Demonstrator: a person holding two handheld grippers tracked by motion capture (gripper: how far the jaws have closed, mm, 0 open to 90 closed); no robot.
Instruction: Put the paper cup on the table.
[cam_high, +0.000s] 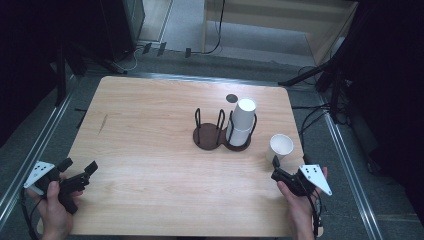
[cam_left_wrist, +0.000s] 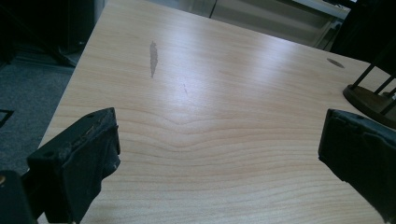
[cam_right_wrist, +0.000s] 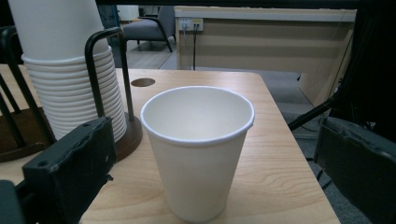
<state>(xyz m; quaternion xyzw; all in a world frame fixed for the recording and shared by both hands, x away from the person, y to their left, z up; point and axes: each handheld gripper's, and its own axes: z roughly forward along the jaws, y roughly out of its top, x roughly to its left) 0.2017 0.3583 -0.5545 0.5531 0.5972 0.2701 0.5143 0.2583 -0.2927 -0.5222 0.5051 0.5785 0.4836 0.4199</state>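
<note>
- The right tongs (cam_high: 276, 169) are hanging wide open, gripping nothing, just short of the single cup (cam_high: 280, 146); in the right gripper view the cup (cam_right_wrist: 198, 149) is standing upright between the jaws, not yet touched.
- The cup is sitting at about 4 o'clock from the holder (cam_high: 222, 132), near the counter's right edge.
- To grip well, I would be easing forward until the wall is centred, then closing gently at mid-height, since thin paper probably buckles.
- The left tongs (cam_high: 79, 168) are idling open and empty at 7 o'clock.
- The stack (cam_high: 241, 122) is filling the holder's right ring; the left ring is standing empty.
- The counter (cam_high: 150, 150) is pale wood with a scuff (cam_left_wrist: 152, 58) and a round hole (cam_high: 231, 98); grey floor and cables are lying beyond.
</note>
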